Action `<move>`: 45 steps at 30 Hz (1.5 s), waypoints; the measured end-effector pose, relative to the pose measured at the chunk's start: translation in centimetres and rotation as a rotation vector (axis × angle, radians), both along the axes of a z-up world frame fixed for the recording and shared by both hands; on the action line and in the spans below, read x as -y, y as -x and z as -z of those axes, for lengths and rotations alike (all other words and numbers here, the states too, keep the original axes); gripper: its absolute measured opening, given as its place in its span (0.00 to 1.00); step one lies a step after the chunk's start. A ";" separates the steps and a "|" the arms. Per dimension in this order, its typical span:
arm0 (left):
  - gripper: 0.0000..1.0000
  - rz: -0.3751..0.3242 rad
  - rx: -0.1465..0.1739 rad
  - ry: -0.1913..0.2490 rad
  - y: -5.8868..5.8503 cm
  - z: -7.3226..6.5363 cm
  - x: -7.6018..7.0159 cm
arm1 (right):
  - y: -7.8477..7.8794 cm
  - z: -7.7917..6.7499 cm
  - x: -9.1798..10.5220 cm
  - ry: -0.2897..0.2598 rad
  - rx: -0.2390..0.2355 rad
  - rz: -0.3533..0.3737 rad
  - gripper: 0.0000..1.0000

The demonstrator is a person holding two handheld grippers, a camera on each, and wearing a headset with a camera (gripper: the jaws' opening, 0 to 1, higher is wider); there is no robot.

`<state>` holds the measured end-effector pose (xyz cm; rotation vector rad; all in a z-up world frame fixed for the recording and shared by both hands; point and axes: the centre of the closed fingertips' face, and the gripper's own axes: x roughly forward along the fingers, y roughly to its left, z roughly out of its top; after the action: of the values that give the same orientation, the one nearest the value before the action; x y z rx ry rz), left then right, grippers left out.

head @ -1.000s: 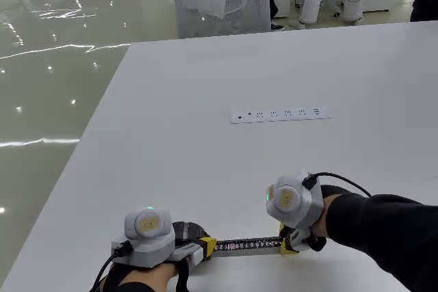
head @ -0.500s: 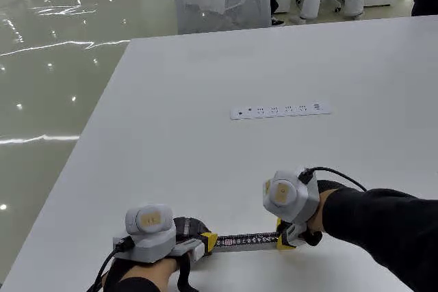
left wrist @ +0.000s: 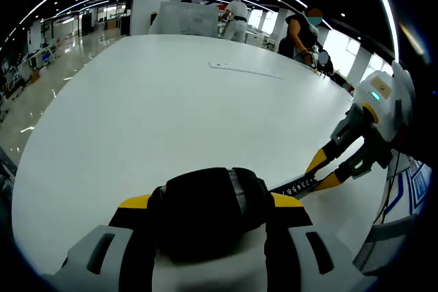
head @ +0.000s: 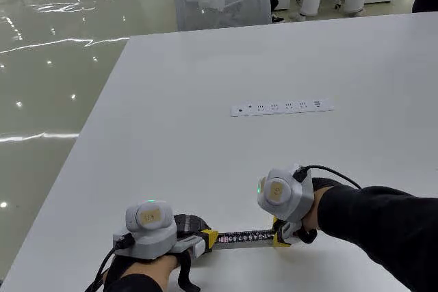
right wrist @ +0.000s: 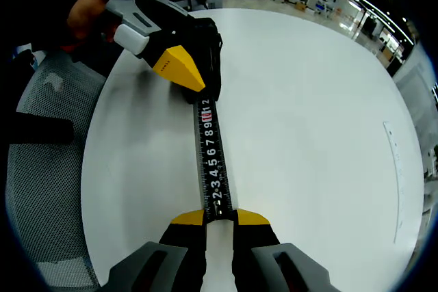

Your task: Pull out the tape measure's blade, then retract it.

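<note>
On your left gripper [left wrist: 209, 203] the fingers clench the tape measure [head: 186, 225] at the counter's [head: 205, 155] near edge. Your right gripper [right wrist: 219, 219] pinches the blade [right wrist: 209, 148] tip. The blade lies straight between them, so retracting likely means bringing right toward left.

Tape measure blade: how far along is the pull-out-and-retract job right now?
Done: the blade is pulled out a short stretch, numbers showing. In hand: the left gripper clamps the tape measure case; the right gripper pinches the blade's end. Left: retracting it.
</note>
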<state>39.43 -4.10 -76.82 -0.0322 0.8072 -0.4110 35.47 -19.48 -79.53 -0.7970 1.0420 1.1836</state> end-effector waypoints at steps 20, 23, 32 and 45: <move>0.60 0.001 -0.001 0.003 0.0 0.1 0.1 | 0.0 0.1 -1.0 -0.008 0.011 -0.009 0.09; 0.60 0.002 -0.001 0.005 0.0 0.1 0.1 | -0.1 0.1 -1.2 -0.012 0.013 -0.008 0.09; 0.60 0.000 -0.001 0.010 -0.1 0.2 0.1 | -0.1 0.1 -1.8 -0.012 0.021 -0.011 0.09; 0.61 0.002 -0.005 0.016 -0.1 0.3 0.1 | -0.2 0.1 -2.6 -0.019 0.024 -0.006 0.08</move>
<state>39.54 -4.24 -77.07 -0.0474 0.8089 -0.4190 35.64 -16.88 -79.60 -0.7982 1.0075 1.1853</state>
